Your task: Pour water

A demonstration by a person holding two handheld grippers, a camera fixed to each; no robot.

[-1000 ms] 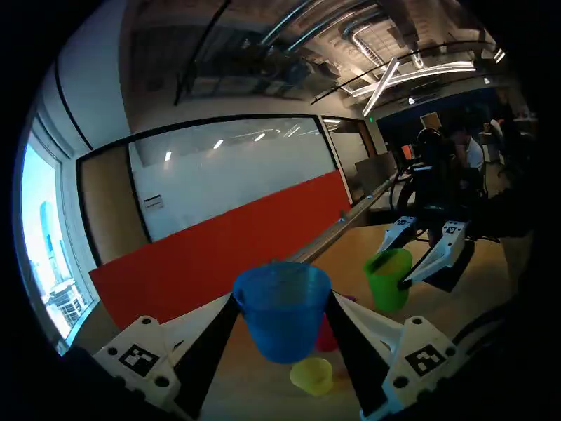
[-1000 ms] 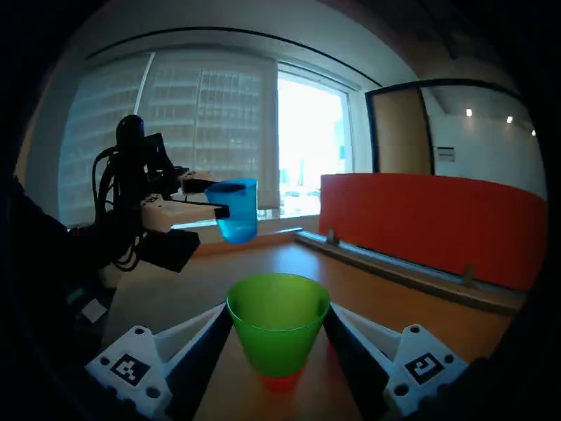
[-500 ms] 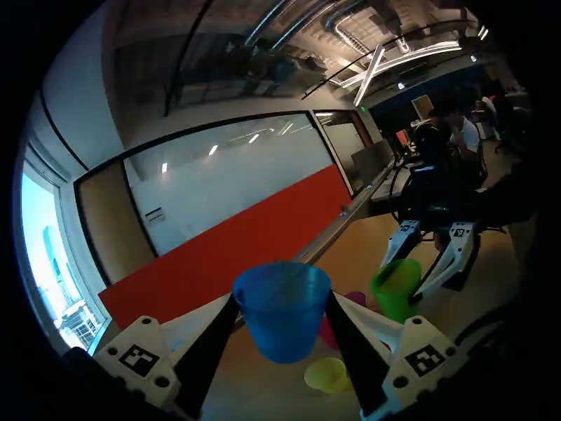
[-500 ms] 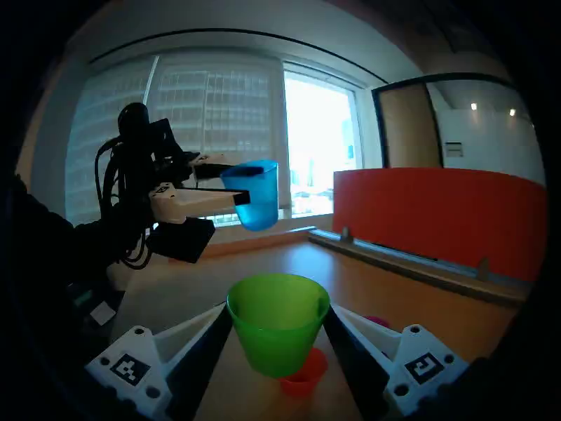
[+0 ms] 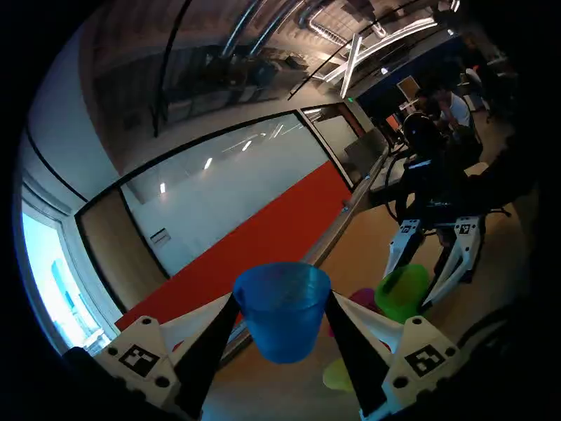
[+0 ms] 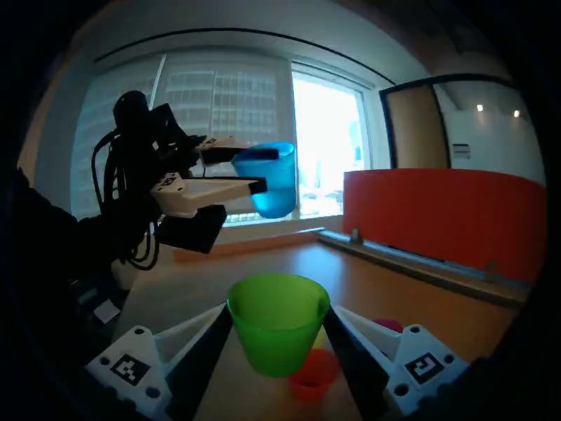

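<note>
Left tongs (image 5: 282, 309) pinch the blue cup (image 6: 272, 181) high and tilted at upper centre, apparently to pour into the green cup (image 6: 278, 323) that right tongs (image 6: 278, 312) pinch upright below.

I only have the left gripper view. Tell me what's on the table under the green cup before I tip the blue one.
Observer: In the right gripper view, an orange cup stands on the table, just beyond and below the green cup.
Operator: Report how the blue cup looks from the side.
Observer: The left gripper holds the blue cup higher than the green one, up and to the left in that view. It leans only slightly, and no stream leaves it.
Operator: Confirm the green cup is held square.
Observer: It sits upright, mouth up, between the fingers of the right gripper.
</note>
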